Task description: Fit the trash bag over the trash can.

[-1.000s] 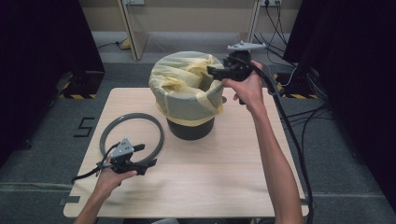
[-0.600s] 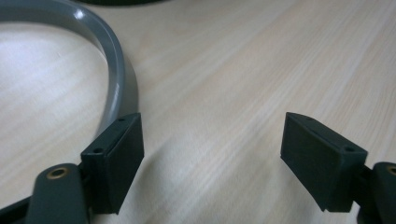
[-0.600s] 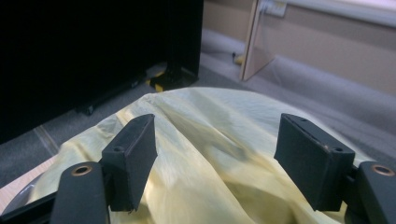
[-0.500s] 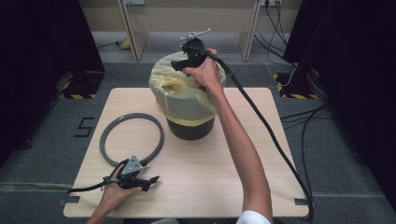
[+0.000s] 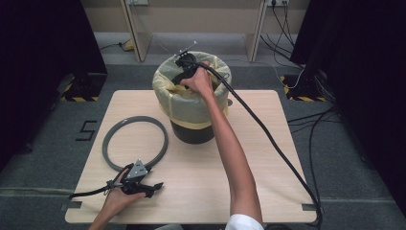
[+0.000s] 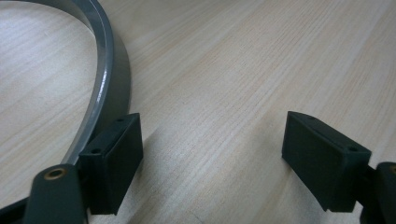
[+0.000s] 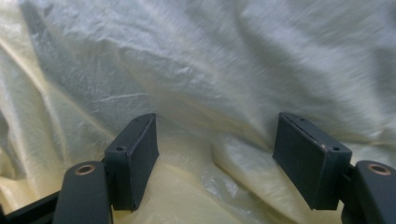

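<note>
Both sets of jaws gape empty: your right gripper (image 5: 178, 76) dips into the yellow bag (image 5: 191, 103) lining the bin (image 5: 193, 132), your left gripper (image 5: 152, 188) rests on the pale wooden table (image 5: 268, 153) beside the grey ring (image 5: 136, 143), grey carpet around.

We look down on a surface (image 5: 268, 158). A bin (image 5: 192, 103) lined with a bag (image 5: 167, 91) stands at the middle of its far half. To the bin's left, nearer us, a ring (image 5: 136, 142) lies flat on the surface. The left claw (image 5: 151, 188) rests near the front edge, just beside the ring's near rim, over bare surface. The right claw (image 7: 215, 158) reaches into the bin's mouth, above the bag. Behind the surface, on the floor, stands a frame's legs (image 5: 131, 28).
</note>
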